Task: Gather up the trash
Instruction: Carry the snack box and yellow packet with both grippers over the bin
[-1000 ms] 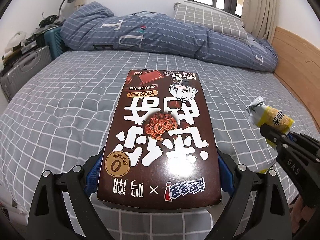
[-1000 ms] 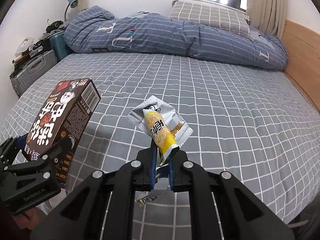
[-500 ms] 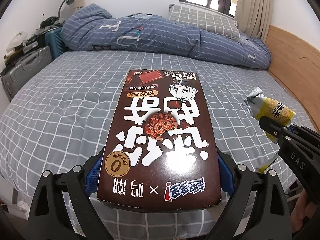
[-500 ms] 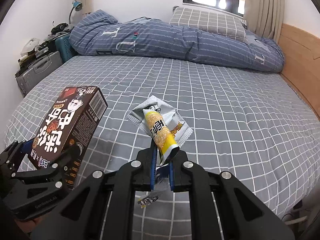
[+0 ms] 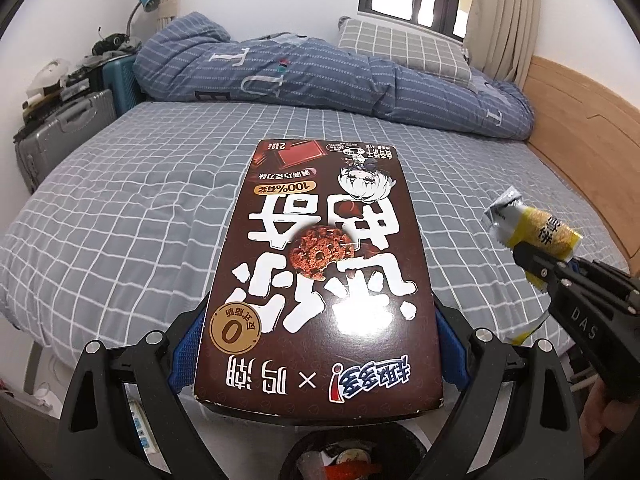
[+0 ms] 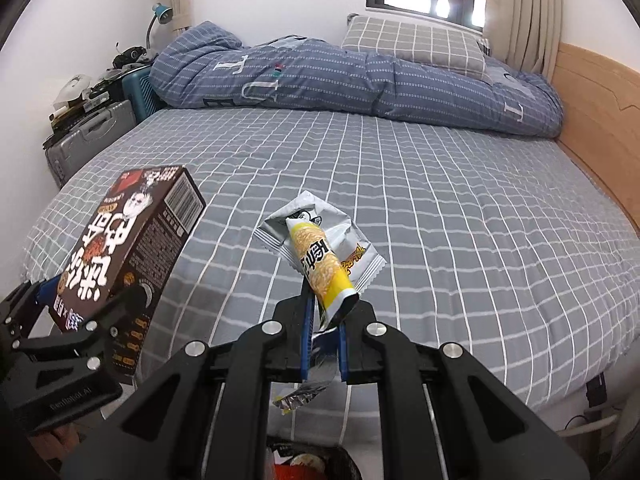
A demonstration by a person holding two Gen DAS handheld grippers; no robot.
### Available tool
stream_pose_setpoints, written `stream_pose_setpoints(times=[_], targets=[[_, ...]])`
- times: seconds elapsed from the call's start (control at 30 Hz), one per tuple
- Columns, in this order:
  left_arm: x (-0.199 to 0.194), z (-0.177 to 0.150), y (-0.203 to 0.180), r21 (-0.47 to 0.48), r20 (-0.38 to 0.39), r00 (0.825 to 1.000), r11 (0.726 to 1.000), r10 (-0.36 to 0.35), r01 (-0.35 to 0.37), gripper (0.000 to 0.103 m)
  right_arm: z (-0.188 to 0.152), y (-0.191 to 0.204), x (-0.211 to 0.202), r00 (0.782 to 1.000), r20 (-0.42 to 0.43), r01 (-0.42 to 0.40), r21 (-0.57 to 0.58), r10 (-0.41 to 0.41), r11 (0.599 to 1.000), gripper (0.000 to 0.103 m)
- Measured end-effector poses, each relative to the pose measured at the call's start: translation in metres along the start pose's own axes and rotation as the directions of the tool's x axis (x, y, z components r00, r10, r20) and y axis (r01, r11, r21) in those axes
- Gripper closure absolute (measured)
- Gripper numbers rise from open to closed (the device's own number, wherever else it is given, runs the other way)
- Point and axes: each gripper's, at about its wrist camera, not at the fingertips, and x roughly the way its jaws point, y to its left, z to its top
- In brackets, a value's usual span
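The left gripper (image 5: 318, 344) clamped the cookie box (image 5: 320, 276), the right gripper (image 6: 323, 334) the snack wrapper (image 6: 320, 264); releasing squarely over the bin (image 5: 352, 458) below would be best.

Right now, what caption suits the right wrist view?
Right tongs pinching a yellow snack wrapper above a grey checked bed.

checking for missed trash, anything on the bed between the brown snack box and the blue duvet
Nothing: in the left wrist view only bare checked sheet lies between the brown snack box and the blue duvet; the right wrist view agrees.
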Motion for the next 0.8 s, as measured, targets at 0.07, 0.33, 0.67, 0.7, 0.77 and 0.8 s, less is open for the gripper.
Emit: stream_pose_setpoints(times=[0.07,0.33,0.67,0.7,0.77,0.8], targets=[[-0.007,-0.006,-0.001,-0.002,0.0,1.0,1.0,-0.005,0.005,0.014,-0.009,0.001,-0.007,1.0,-0.005,-0.004,0.001,0.004,1.0,0.094],[-0.03,-0.034,-0.006,0.006,-0.019,1.0,1.0,-0.019,0.019,0.014,-0.039,0.002,-0.031,1.0,-0.024,-0.015,0.012,0.015,1.0,0.094],[-0.051,-0.066,-0.007,-0.003,-0.058,0.998,1.0,-0.012,0.012,0.014,-0.076,0.014,-0.05,0.997,-0.062,-0.037,-0.004,0.036,0.999,0.094],[-0.052,-0.067,-0.006,-0.004,-0.061,0.998,1.0,-0.011,0.011,0.014,-0.08,0.015,-0.053,0.997,-0.066,-0.038,-0.005,0.037,0.999,0.094],[-0.057,-0.072,-0.005,-0.008,-0.071,0.997,1.0,-0.01,0.009,0.014,-0.084,0.017,-0.058,0.997,-0.07,-0.039,-0.005,0.038,0.999,0.094],[-0.059,-0.074,-0.005,-0.008,-0.074,0.997,1.0,-0.009,0.008,0.014,-0.088,0.018,-0.062,0.997,-0.073,-0.037,-0.005,0.036,0.999,0.094]])
